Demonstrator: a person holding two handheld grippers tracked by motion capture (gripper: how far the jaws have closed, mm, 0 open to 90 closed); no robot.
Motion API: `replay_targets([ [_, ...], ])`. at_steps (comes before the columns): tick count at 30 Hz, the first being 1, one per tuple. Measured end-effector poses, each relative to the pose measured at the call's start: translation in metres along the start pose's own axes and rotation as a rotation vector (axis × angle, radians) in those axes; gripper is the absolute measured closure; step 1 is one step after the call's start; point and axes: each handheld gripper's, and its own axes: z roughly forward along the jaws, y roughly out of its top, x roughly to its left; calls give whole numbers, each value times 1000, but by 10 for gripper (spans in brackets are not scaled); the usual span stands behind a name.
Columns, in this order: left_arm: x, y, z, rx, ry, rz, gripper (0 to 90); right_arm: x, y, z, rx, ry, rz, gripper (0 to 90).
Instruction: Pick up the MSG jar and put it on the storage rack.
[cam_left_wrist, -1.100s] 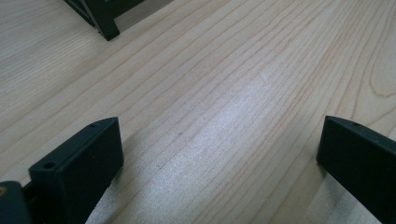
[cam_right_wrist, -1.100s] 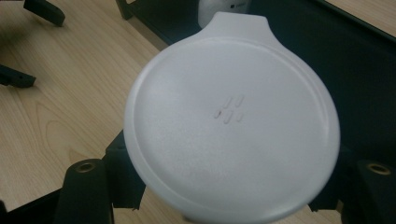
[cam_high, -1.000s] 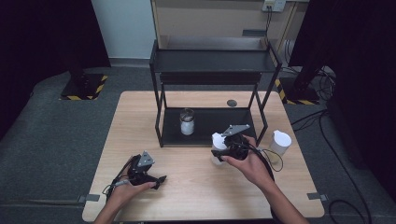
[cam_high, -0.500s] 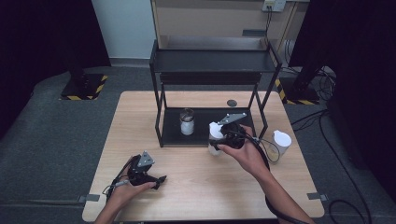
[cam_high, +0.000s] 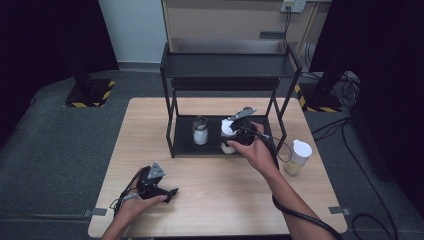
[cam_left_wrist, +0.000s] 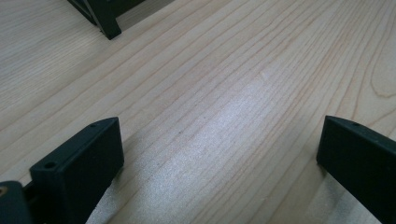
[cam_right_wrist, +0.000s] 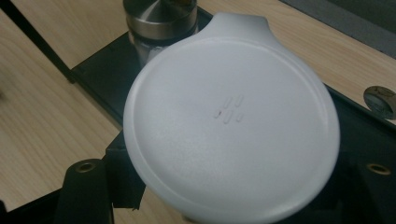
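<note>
Between the right tool's (cam_right_wrist: 205, 205) jaws sits a white-lidded container (cam_right_wrist: 232, 122), lid round with a tab.

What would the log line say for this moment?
right gripper: shut on white-lidded jar, at rack's bottom shelf | left gripper: open, on table | glass jar: on shelf

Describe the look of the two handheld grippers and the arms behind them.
Both are black, blocky tools. The left gripper carries a grey three-cornered plate on top, and thin cables trail from its back; its jaws are flat-faced black blocks with small round holes. The right gripper has a grey plate too, and a thick black cable loops along the forearm. Both forearms are bare, with no sleeves showing.
</note>
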Motion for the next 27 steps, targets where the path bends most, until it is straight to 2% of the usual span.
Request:
replay_targets([
  [10,0,0,0,0,0,0,0,-2,14,19,12,-17,-4,311],
  [27,0,0,0,0,0,1,0,-8,28,49,27,-31,19,311],
])
